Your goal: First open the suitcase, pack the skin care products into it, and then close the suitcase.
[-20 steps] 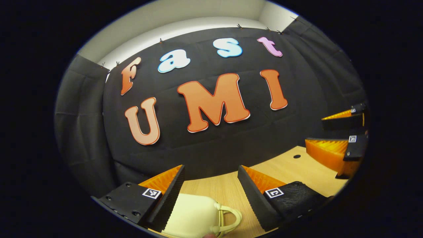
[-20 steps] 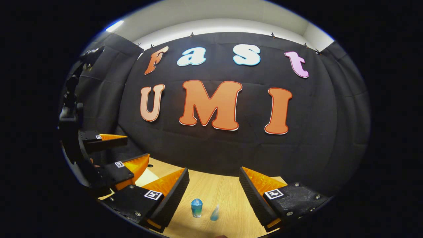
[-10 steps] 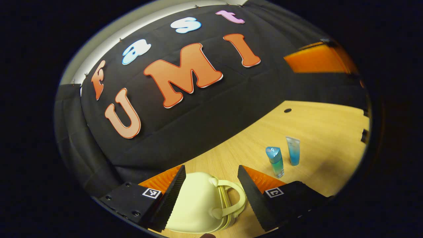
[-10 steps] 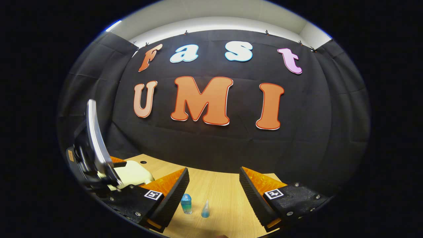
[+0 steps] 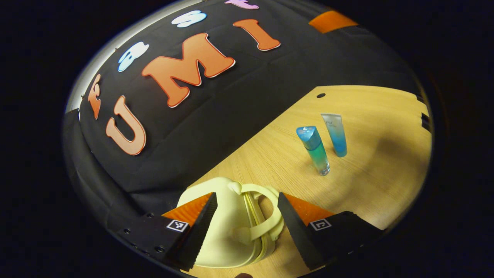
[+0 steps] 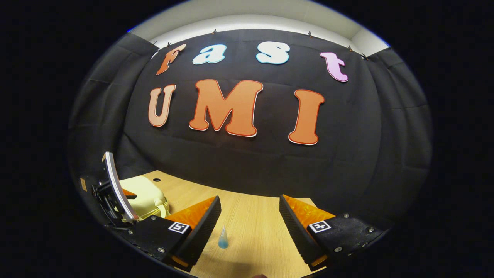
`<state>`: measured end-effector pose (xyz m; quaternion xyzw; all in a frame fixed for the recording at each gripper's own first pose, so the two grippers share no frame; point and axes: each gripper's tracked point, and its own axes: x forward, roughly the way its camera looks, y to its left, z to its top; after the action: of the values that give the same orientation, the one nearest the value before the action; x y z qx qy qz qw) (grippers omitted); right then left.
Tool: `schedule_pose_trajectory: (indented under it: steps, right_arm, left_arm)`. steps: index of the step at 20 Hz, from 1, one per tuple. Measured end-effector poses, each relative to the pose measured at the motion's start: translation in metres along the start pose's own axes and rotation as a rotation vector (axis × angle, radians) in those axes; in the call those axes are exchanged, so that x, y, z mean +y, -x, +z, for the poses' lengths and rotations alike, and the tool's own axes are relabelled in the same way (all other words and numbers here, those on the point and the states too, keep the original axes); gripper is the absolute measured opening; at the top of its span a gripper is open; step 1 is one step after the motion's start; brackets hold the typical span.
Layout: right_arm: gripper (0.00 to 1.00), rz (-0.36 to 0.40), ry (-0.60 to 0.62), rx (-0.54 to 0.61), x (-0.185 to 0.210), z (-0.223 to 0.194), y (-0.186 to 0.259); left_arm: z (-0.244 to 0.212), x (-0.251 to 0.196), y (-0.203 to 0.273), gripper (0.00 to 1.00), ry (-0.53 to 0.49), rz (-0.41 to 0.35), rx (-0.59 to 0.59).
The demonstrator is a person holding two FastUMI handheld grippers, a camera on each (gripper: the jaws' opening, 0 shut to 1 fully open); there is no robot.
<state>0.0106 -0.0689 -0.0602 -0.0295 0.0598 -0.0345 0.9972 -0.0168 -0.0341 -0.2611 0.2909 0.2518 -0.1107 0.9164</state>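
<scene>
step: open suitcase | left claw [image 5: 245,216] spread wide, poised over closed cream suitcase [image 5: 227,235] on counter [image 5: 370,173] | right claw [image 6: 249,222] open, idle | advice: pinch handle [image 5: 266,216], lift lid slowly; bottle [image 5: 314,148], tube [image 5: 335,133] stand apart

The left gripper [image 5: 245,210] tilts downward with its jaws spread wide, one toothed finger [image 5: 198,227] on each side of a pale yellow hard-shell suitcase [image 5: 227,235], neither seen pressing on it. The right gripper [image 6: 250,216] is held nearly level above the light wooden worktop [image 6: 254,231], jaws likewise wide apart with nothing between them. From the right gripper view, the left gripper's body [image 6: 112,193] appears at the far left, beside the suitcase.
</scene>
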Motion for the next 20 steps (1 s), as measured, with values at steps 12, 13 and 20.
schedule_pose_trajectory:
  steps: [12,13,20]
  right_arm:
    - [0.96,-0.062,0.009,-0.003,-0.040,-0.004,-0.007]
    - [0.96,-0.063,0.009,-0.002,-0.043,-0.005,-0.006]
    - [0.96,-0.063,0.019,-0.012,-0.056,-0.004,-0.002]
  left_arm:
    - [-0.040,-0.032,-0.029,0.92,-0.195,-0.067,0.113]
    - [-0.042,-0.035,-0.030,0.87,-0.208,-0.074,0.122]
    - [-0.038,-0.031,-0.024,0.60,-0.328,-0.080,0.137]
